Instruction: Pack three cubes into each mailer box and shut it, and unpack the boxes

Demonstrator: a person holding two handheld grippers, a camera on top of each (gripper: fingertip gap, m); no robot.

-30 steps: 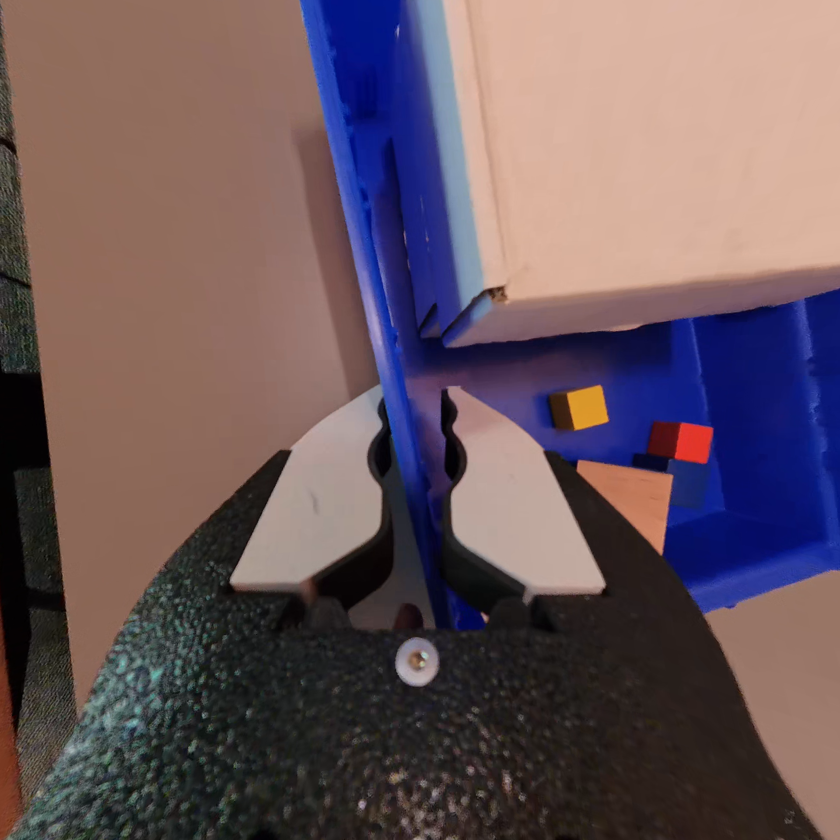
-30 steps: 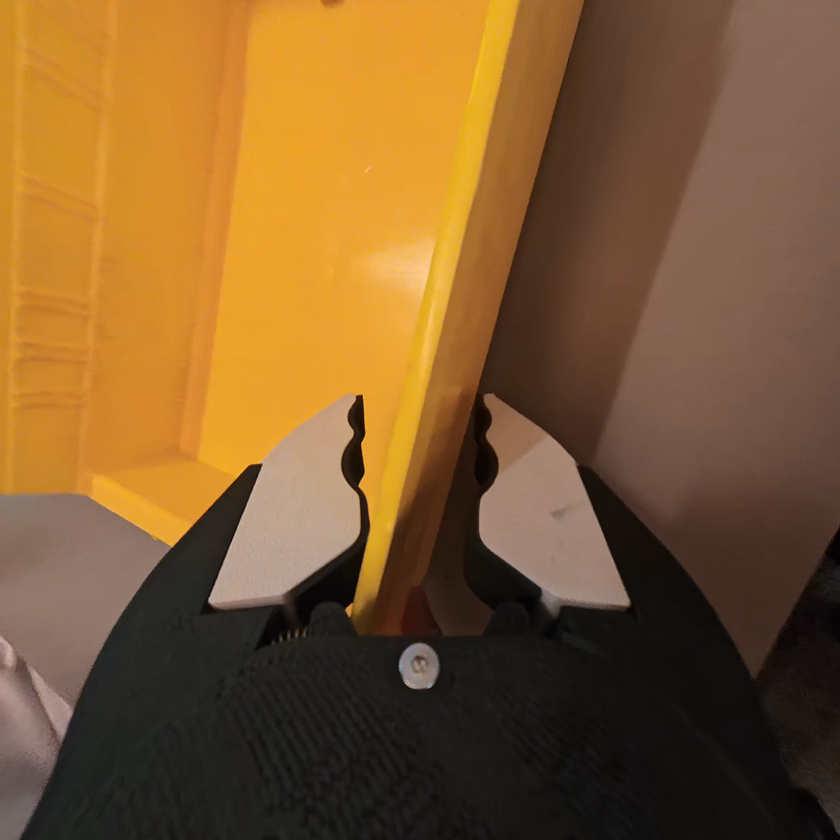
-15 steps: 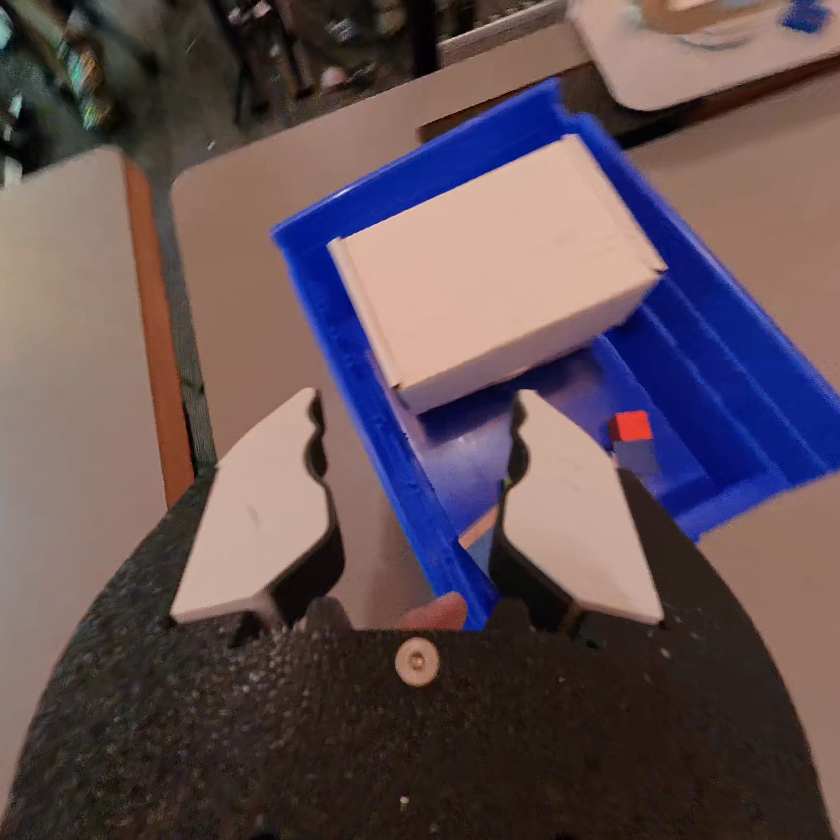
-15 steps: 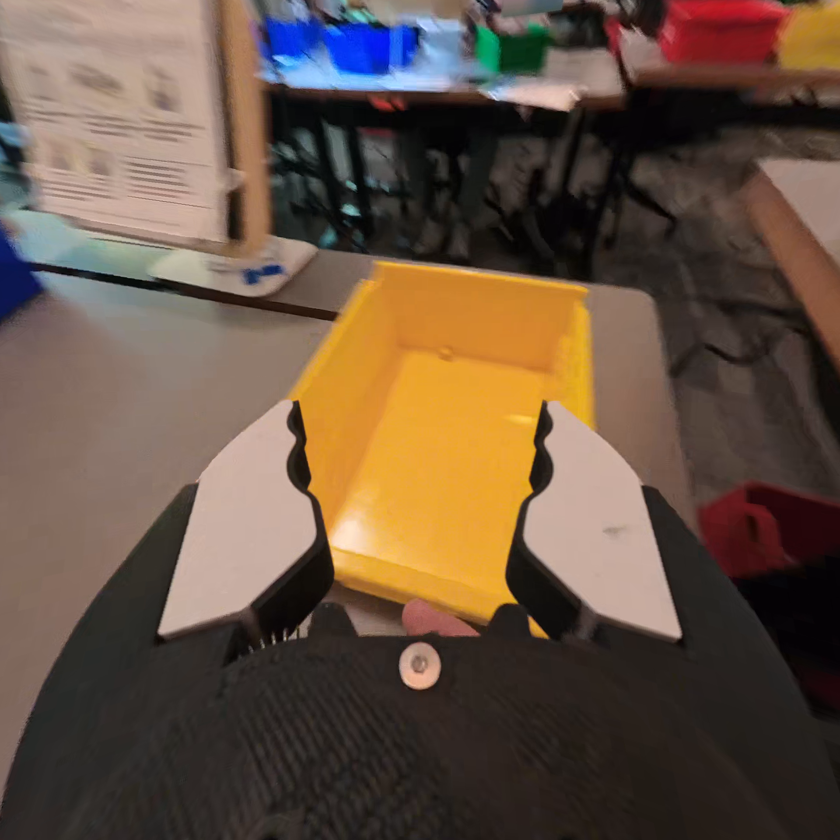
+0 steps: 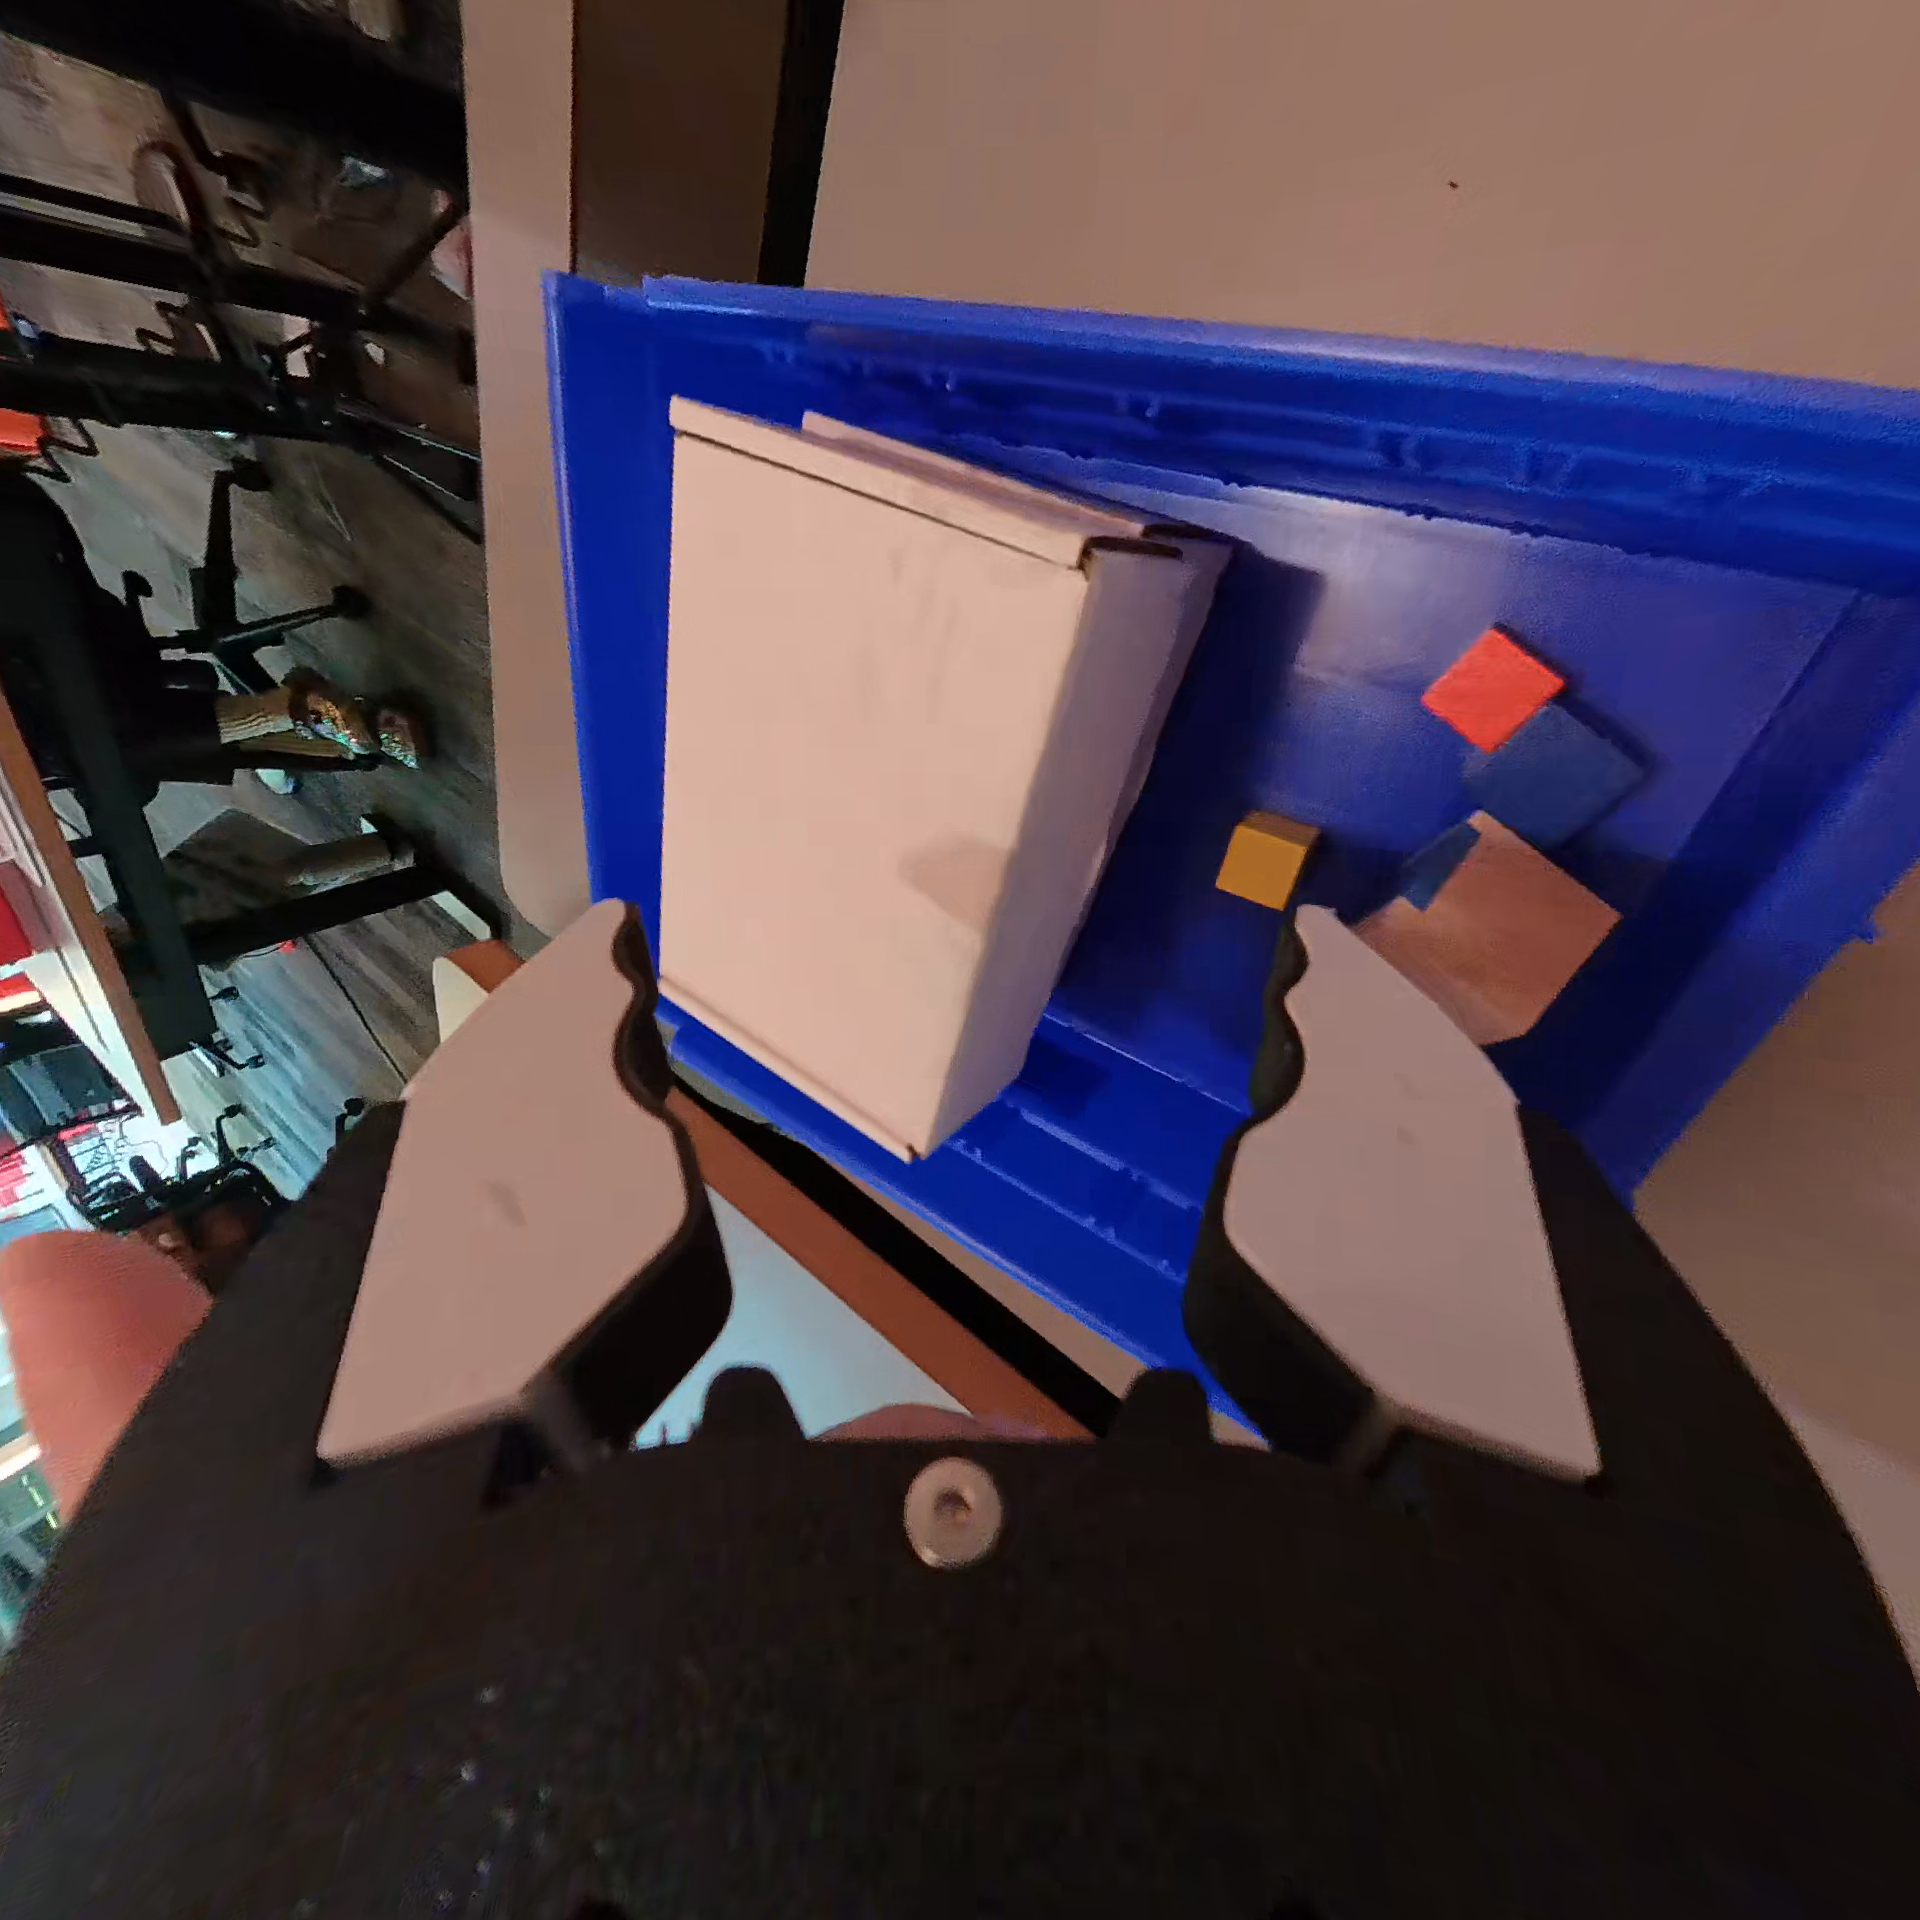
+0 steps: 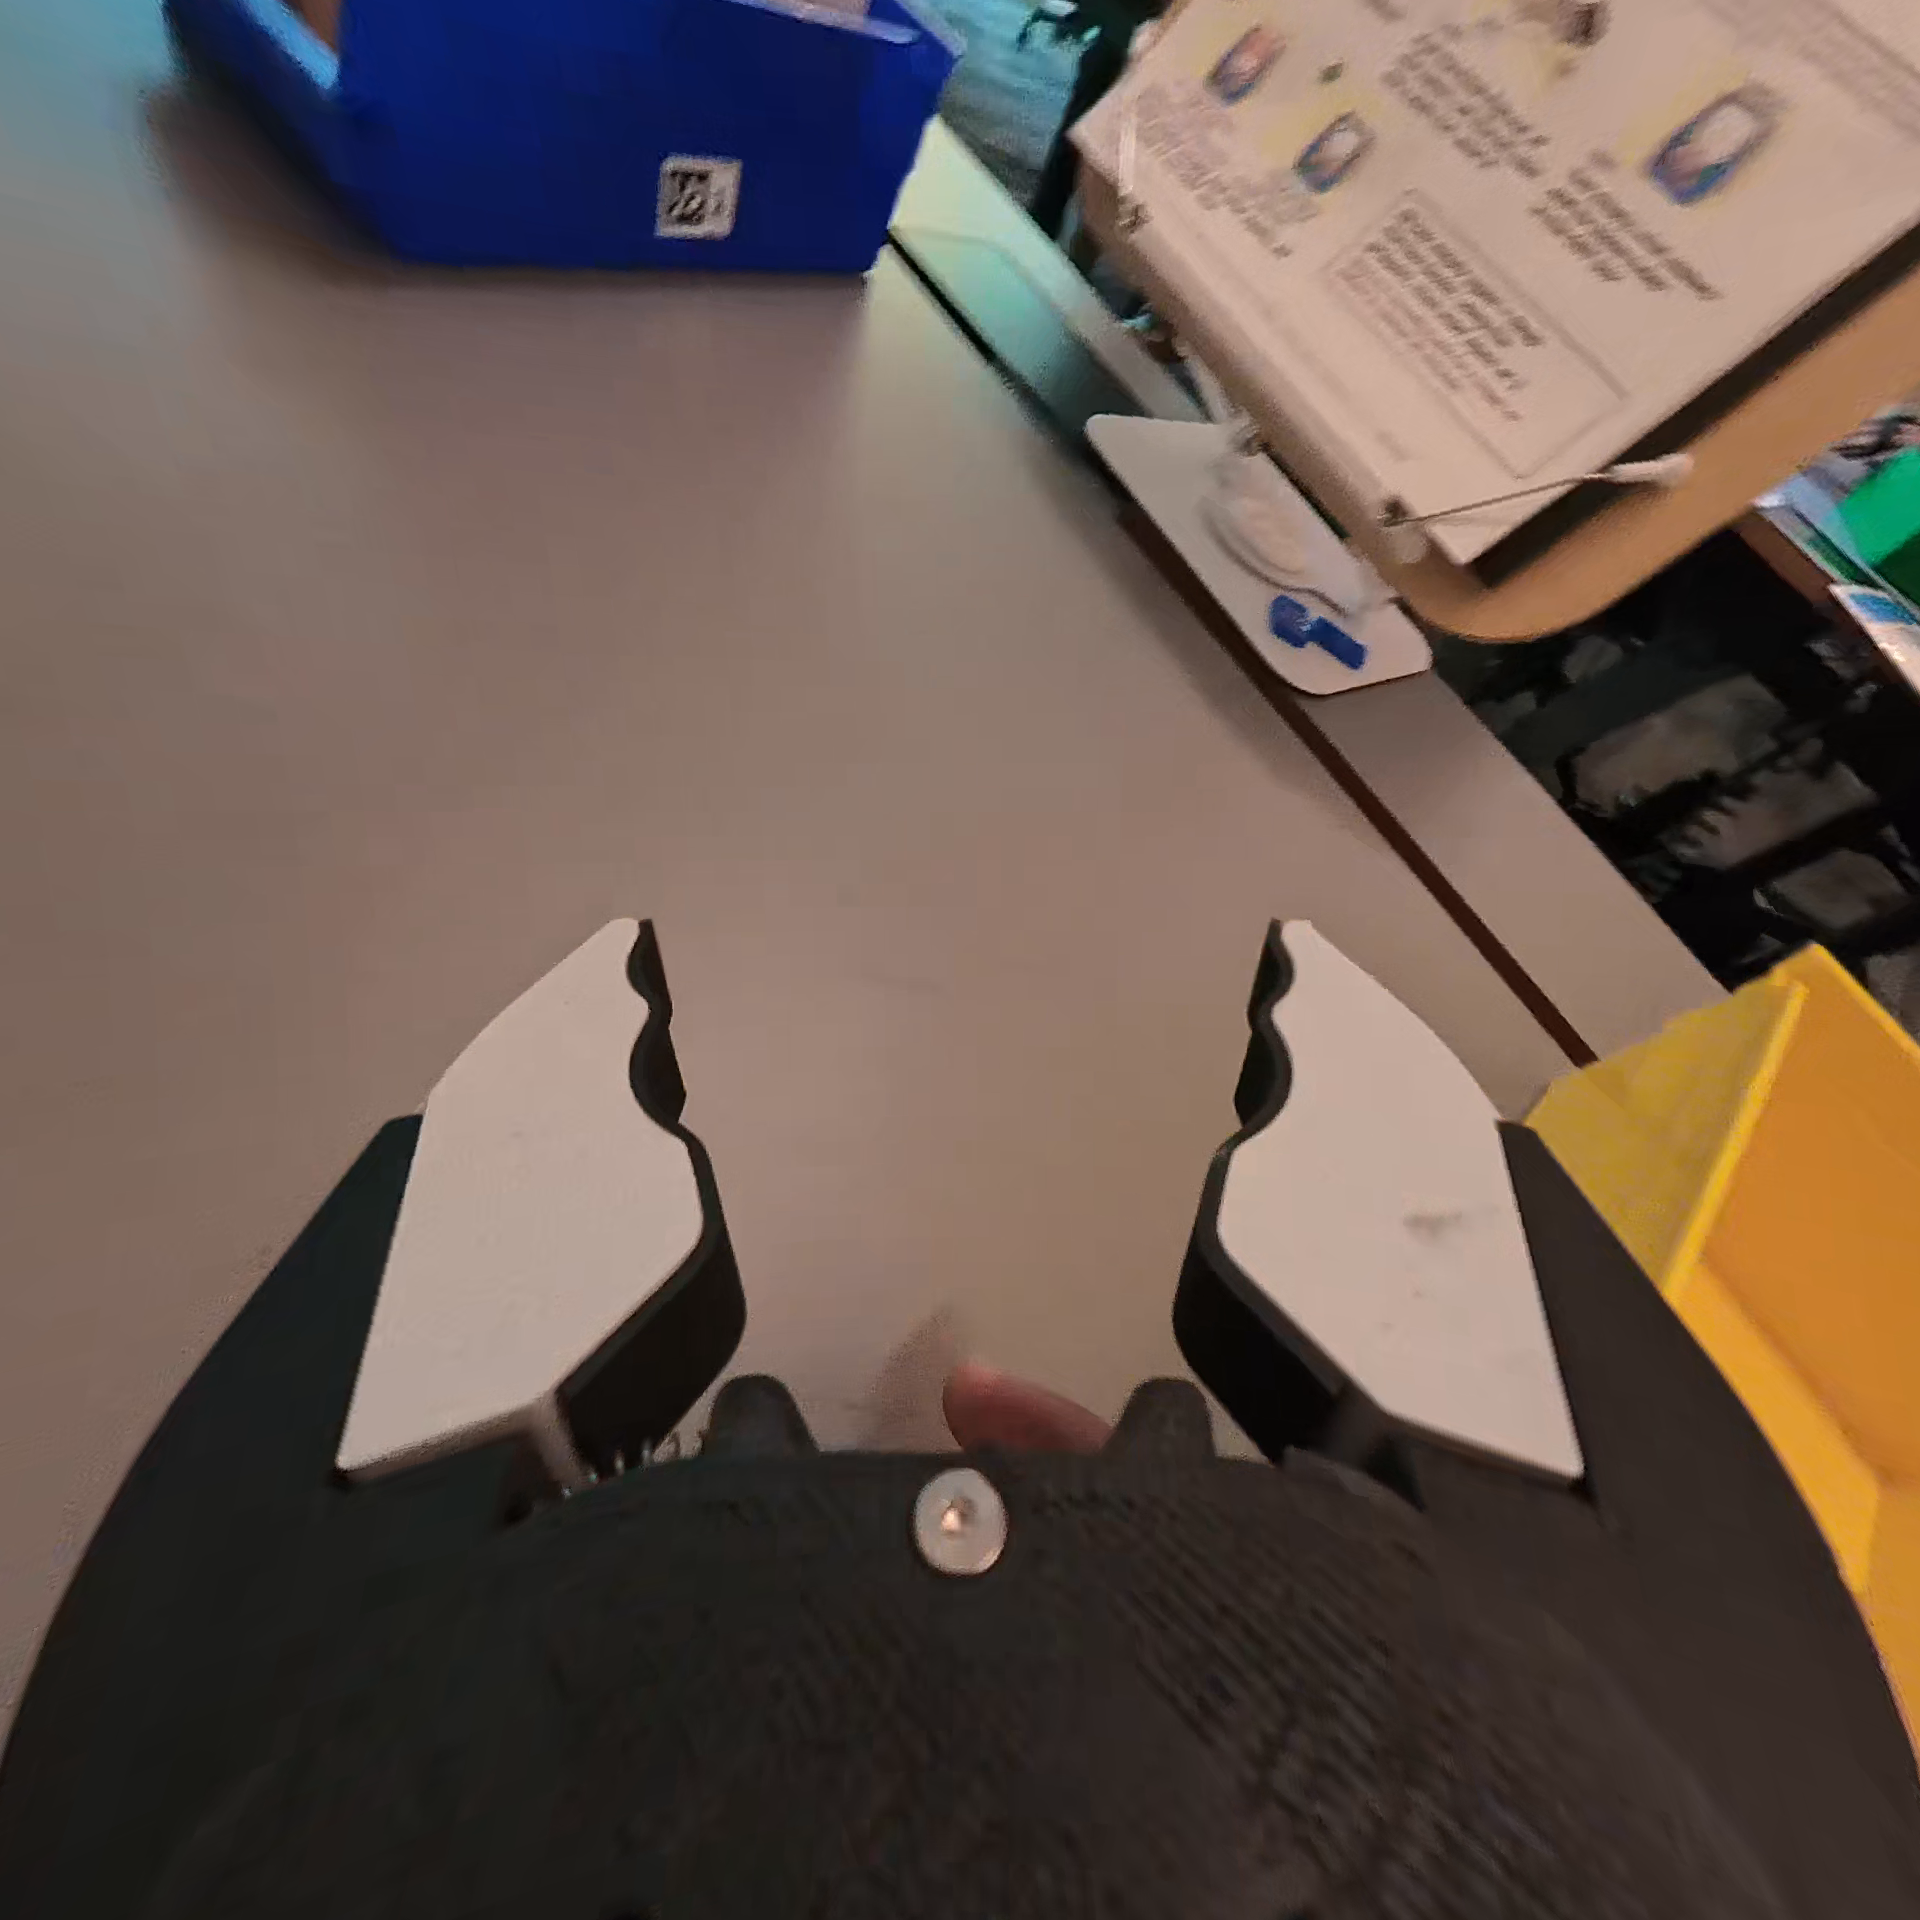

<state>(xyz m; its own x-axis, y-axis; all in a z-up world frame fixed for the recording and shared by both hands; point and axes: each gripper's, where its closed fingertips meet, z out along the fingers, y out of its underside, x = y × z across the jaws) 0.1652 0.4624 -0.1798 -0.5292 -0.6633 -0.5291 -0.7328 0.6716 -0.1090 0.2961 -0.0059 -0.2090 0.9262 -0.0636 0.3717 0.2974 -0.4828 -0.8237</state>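
Observation:
In the left wrist view a closed white mailer box (image 5: 894, 769) lies in a blue bin (image 5: 1143, 343). Beside it in the bin are a yellow cube (image 5: 1262, 860), a red cube (image 5: 1493, 688), a blue cube (image 5: 1553, 774) and a larger plain wooden block (image 5: 1496, 940). My left gripper (image 5: 961, 925) is open and empty, above the bin's near side, with the view rolled sideways. My right gripper (image 6: 961, 940) is open and empty over the bare table (image 6: 520, 623). The blue bin shows far off in the right wrist view (image 6: 582, 135).
An empty yellow bin (image 6: 1756, 1195) sits at the right of the right gripper. A stand holding a printed sheet (image 6: 1455, 260) is at the table's far edge. Chairs and table legs (image 5: 208, 644) lie beyond the table in the left wrist view. Spacing between my two grippers at the tips: around 50 cm. The larger plain wooden block (image 5: 1496, 940) lies around 8 cm away from my left fingertips. The right gripper is farther from the blue cube (image 5: 1553, 774), some 40 cm, than the left, some 9 cm.
Both grippers let go of the bin walls, opened wide and pulled back. The left one now looks down into the blue bin. The right one swung left from the yellow bin to the table.

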